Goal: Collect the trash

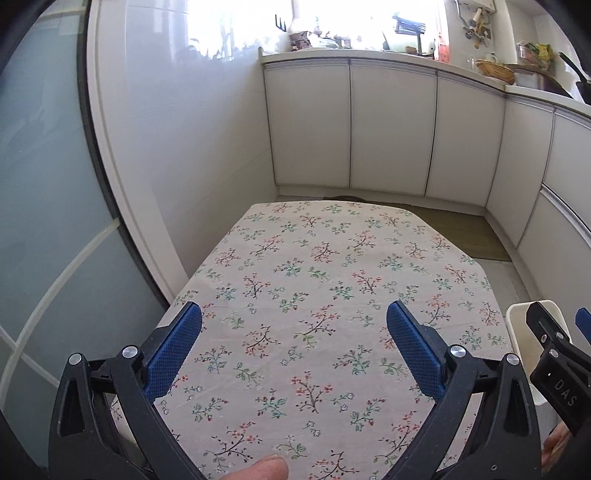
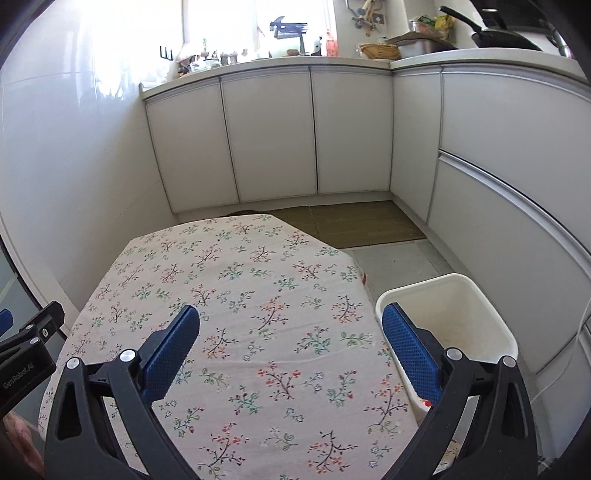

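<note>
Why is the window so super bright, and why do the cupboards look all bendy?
In both the left wrist and right wrist views, daylight washes the window out to white, hiding what is outside. The fisheye lens curves the cupboards near the edges; the real doors are likely straight. The floral tablecloth stays sharp and evenly lit, with dark corners around each picture.

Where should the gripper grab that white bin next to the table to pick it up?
Probably the white bin's top rim, coming from above with the right gripper, which hovers nearest it. The bin stands upright and open, so its thin wall can slip between the open jaws; the near wall beside the table looks closest.
</note>
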A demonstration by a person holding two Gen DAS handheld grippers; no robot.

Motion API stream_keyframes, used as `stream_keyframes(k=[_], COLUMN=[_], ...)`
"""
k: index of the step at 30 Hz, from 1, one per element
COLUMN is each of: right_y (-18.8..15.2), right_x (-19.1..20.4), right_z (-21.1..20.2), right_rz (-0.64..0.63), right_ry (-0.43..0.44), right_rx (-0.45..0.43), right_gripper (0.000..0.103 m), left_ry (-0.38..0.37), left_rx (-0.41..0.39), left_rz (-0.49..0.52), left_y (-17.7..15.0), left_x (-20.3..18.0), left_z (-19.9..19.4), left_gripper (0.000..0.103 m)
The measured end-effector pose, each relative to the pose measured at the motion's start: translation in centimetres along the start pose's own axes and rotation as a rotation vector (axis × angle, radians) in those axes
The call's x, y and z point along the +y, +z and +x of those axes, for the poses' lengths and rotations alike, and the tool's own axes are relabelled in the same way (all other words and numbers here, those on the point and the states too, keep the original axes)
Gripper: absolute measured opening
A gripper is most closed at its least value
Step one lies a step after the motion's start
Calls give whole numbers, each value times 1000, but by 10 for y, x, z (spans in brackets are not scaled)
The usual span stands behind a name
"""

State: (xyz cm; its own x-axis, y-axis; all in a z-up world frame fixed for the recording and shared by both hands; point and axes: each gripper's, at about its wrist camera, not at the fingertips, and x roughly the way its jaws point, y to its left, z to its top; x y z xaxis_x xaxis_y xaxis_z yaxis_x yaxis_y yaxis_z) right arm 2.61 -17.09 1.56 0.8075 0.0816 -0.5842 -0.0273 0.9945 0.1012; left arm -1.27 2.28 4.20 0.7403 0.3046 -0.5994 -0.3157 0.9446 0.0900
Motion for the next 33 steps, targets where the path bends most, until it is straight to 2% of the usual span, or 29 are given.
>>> stream_keyframes(k=[14,33], right_y=[-13,-14], right_x=[56,53], right_z=[30,38], right_rz=[-92,-83], right_ry=[41,37], right_rx=[86,112], right_gripper=[96,96], left_ry=[1,11], left_rx=[117,140], left_rz=[-105,-104], left_y=[-12,-16], left_x=[42,40], left_z=[33,42], left_gripper=[96,96])
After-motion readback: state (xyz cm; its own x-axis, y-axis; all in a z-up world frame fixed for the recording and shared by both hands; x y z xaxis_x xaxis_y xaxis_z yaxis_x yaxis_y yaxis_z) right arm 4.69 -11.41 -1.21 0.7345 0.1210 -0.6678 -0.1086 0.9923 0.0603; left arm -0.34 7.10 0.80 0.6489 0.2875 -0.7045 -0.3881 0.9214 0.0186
